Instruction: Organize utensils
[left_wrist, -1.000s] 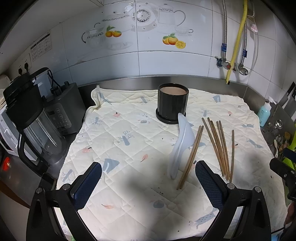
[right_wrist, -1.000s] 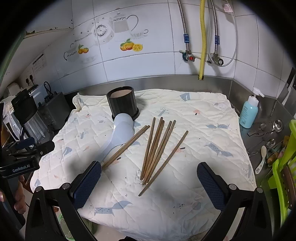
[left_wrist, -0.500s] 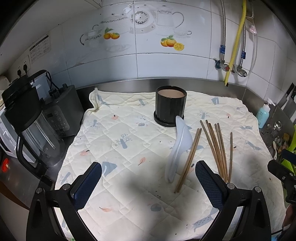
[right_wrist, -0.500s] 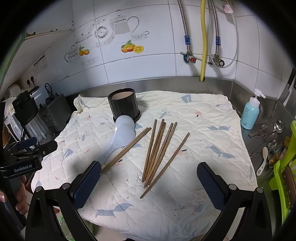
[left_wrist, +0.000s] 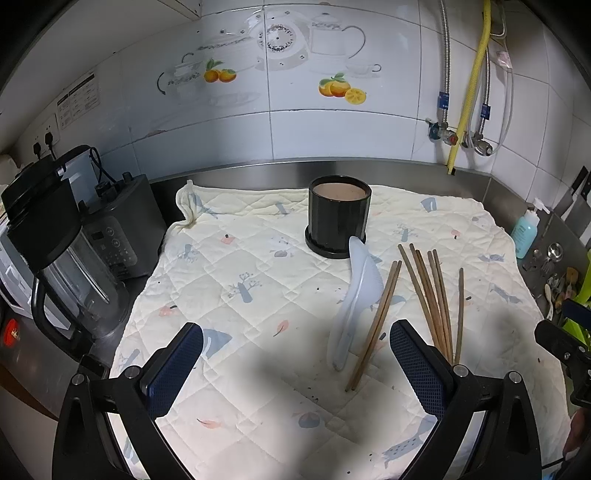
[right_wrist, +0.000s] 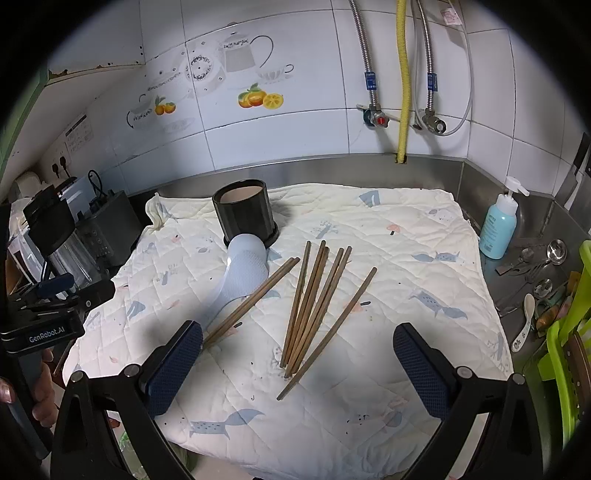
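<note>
While both grippers hang above the near edge of the quilted cloth (right_wrist: 406, 236), each stands with its jaws spread wide and nothing between them: the left gripper (left_wrist: 295, 363) over a bare patch of cloth, the right gripper (right_wrist: 297, 365) over the near ends of the chopsticks (right_wrist: 314, 302). A black holder (right_wrist: 245, 212) stands upright toward the far middle of the cloth. A pale rice paddle (right_wrist: 242, 275) lies just in front of it, its blade touching the holder's base. Two chopsticks (right_wrist: 255, 299) lie paired against the paddle's right edge; a loose bundle fans out to their right, and a single stick (right_wrist: 328, 334) lies furthest right. A blender (left_wrist: 55, 254) stands off the cloth at far left, a soap bottle (right_wrist: 498, 229) at far right.
</note>
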